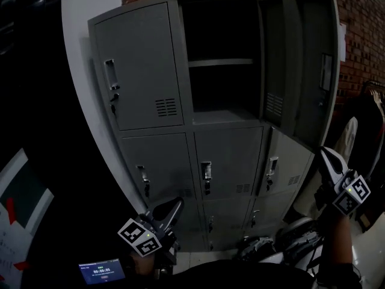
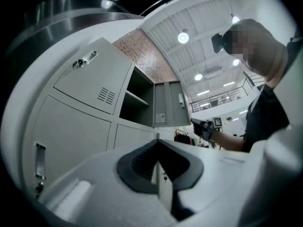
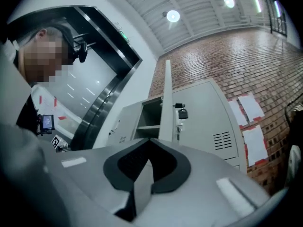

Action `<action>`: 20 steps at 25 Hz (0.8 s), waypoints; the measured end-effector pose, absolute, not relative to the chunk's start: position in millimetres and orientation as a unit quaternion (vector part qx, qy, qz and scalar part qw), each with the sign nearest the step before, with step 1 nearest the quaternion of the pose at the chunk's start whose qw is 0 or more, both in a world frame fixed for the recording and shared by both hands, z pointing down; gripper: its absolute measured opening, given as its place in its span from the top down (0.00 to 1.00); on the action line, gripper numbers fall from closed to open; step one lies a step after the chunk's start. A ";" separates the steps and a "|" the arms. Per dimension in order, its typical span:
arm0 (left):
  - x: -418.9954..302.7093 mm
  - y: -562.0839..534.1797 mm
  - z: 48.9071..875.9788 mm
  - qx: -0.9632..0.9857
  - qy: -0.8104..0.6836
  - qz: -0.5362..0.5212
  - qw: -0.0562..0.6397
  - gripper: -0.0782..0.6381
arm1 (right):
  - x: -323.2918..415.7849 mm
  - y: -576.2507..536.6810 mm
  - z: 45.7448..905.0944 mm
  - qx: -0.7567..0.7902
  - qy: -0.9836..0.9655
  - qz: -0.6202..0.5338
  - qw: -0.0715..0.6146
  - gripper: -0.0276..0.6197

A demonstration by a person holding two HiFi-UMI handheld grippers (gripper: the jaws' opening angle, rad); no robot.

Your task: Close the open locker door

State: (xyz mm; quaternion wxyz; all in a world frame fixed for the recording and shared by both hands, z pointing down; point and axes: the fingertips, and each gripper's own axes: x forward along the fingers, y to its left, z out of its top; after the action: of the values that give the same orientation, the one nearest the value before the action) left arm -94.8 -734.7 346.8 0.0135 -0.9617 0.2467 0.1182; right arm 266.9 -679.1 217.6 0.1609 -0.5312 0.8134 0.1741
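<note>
The locker (image 1: 138,71) stands against a brick wall. Its top right door (image 1: 301,59) is swung far out to the right, so the compartment and its shelf (image 1: 219,62) are open to view. This door is the one to close.

The right gripper (image 1: 328,158) is raised at the right, below the door and near its free edge, but apart from it. In the right gripper view its jaws are pressed together with nothing between them. They point up at the thin edge of the door, and the door's outer face with the latch (image 3: 180,111) lies just to the right of that edge. The left gripper (image 1: 168,209) is low, in front of the bottom doors. Its jaws are also together and empty, and it seems to have no part in this step.

The step in hand looks like the approach. No grasp is needed; the closed tips can serve as a pusher. It would be good to lift the right gripper to the outer face, near the latch side and far from the hinges, where a small force turns the door easily. The push should be slow and follow the arc of the door to the frame, so that the door does not bounce back.

A lower door (image 1: 292,161) below seems a little ajar. The gripper should pass clear of it.
</note>
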 end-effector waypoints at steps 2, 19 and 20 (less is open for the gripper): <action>-101.4 -761.7 342.2 -0.967 0.228 0.115 0.021 0.89 | 286.2 -676.6 198.7 -0.555 0.786 0.194 0.191 0.95; -68.6 -817.9 317.4 -0.968 0.208 0.135 0.045 0.89 | 216.8 -729.3 136.0 -0.387 0.871 0.259 0.156 0.95; -68.8 -816.9 316.6 -0.966 0.212 0.137 0.047 0.89 | 203.7 -733.6 134.4 -0.375 0.876 0.264 0.151 0.95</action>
State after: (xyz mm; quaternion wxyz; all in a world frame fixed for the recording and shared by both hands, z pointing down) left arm -68.8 -816.9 316.6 0.0469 -0.9665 0.2121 0.1369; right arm 203.7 -733.6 134.4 0.1512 -0.3750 0.8757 0.2640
